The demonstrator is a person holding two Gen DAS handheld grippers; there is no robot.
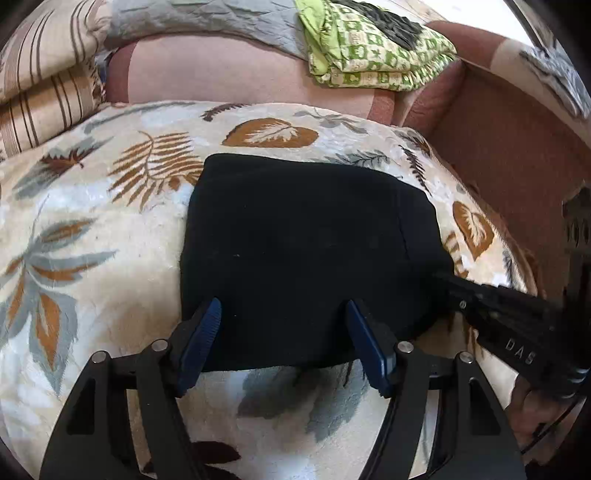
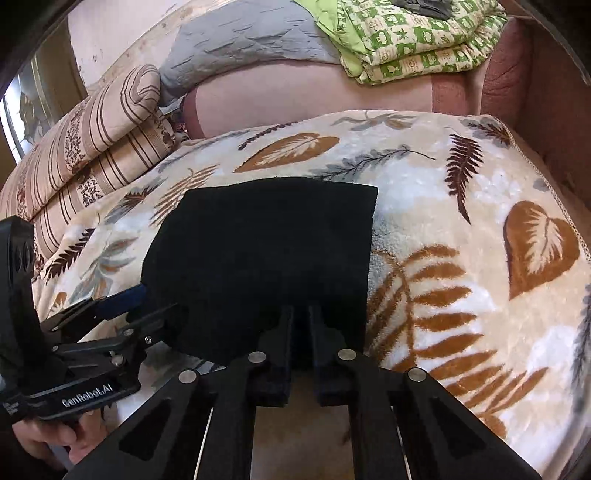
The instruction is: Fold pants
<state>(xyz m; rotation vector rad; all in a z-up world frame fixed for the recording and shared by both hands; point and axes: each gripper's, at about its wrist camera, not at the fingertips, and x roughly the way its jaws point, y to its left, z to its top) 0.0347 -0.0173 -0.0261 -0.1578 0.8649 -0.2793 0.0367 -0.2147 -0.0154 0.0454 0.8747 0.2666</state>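
Black pants (image 1: 303,240) lie folded into a flat rectangle on a leaf-patterned blanket (image 1: 92,240). My left gripper (image 1: 283,314) hangs over their near edge. It is open, its blue pads (image 1: 210,317) wide apart with black cloth below the gap. In the right wrist view the pants (image 2: 258,251) fill the middle and my right gripper (image 2: 301,314) is shut, its black fingers together on the cloth near the right end of the near edge. The left gripper (image 2: 147,306) shows at the left edge of the pants. The right gripper (image 1: 443,277) meets their right near corner.
Folded striped bedding (image 1: 44,92) lies at the back left. A green patterned quilt (image 1: 373,55) and grey cloth (image 1: 207,18) rest on the pink sofa back (image 1: 221,77). The sofa arm (image 1: 498,147) rises on the right. A hand (image 2: 55,439) holds the left gripper.
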